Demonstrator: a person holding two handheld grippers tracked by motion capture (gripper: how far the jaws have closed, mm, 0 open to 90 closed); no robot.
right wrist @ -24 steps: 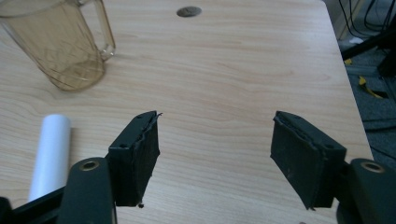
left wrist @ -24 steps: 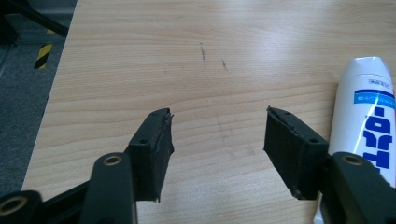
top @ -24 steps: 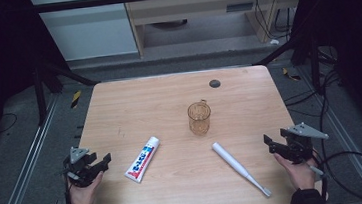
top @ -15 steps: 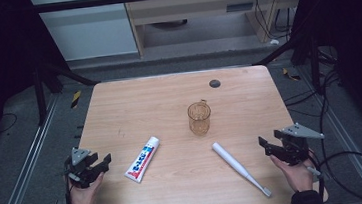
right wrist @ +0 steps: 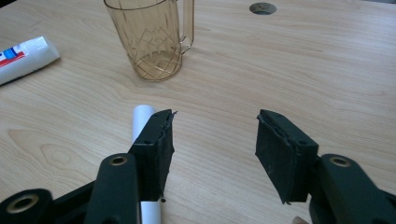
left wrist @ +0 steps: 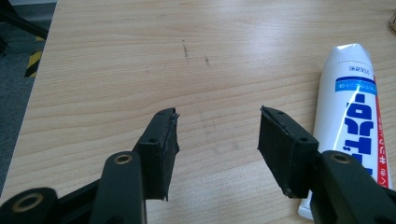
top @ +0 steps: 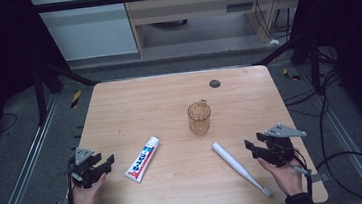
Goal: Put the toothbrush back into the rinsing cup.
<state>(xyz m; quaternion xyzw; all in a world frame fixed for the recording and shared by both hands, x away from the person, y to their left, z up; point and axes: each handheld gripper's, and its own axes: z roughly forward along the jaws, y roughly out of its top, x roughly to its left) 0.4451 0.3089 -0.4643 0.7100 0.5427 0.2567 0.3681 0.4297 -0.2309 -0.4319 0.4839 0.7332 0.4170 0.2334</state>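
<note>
Clearly nearest the right hand-held gripper (top: 254, 148), whose jaws gape empty, the toothbrush (top: 238, 161) lies diagonally on the bench (top: 168, 98), just left; the left hand-held gripper (top: 106, 165) is empty too.

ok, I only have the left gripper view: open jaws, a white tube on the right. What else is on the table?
Observer: A clear amber cup stands upright past the tube.
Operator: Anything near the right hand-held gripper?
Observer: A white toothbrush lies flat, beside its left jaw.
Operator: Is it gripping it?
Observer: No, the right hand-held gripper is open, with bare table between the jaws.
</note>
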